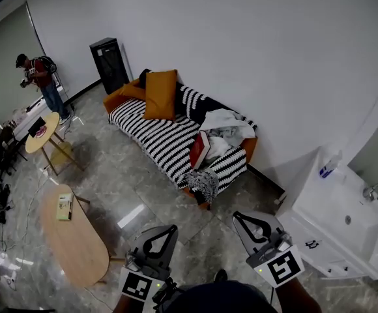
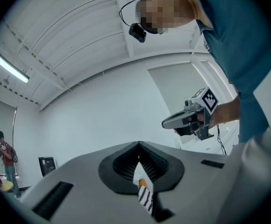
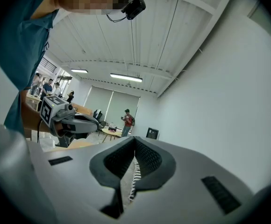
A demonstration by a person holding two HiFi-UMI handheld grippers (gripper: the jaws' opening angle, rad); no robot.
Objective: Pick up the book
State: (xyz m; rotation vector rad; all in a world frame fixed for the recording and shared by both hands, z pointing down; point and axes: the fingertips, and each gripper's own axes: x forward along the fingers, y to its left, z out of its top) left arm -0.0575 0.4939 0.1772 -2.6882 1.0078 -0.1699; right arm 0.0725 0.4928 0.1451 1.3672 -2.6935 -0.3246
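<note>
A red book point(image 1: 199, 150) leans among clothes on the striped sofa point(image 1: 159, 139) across the room, well ahead of both grippers. My left gripper point(image 1: 171, 229) and right gripper point(image 1: 239, 217) are held side by side low in the head view, pointing toward the sofa. Each has its jaws shut with nothing between them. In the left gripper view the jaws point(image 2: 139, 147) meet at the tips, and a sliver of striped sofa shows through the slit. The right gripper point(image 2: 167, 123) floats beside it. The right gripper view shows the same closed jaws point(image 3: 135, 142) and the left gripper point(image 3: 95, 122).
An oval wooden table point(image 1: 78, 246) with a small booklet point(image 1: 64, 207) stands left of the grippers. A round table point(image 1: 42, 132), a black cabinet point(image 1: 109, 64) and a person point(image 1: 42, 83) are farther off. A white sink counter point(image 1: 345, 223) lies to the right. Orange pillows point(image 1: 159, 93) sit on the sofa.
</note>
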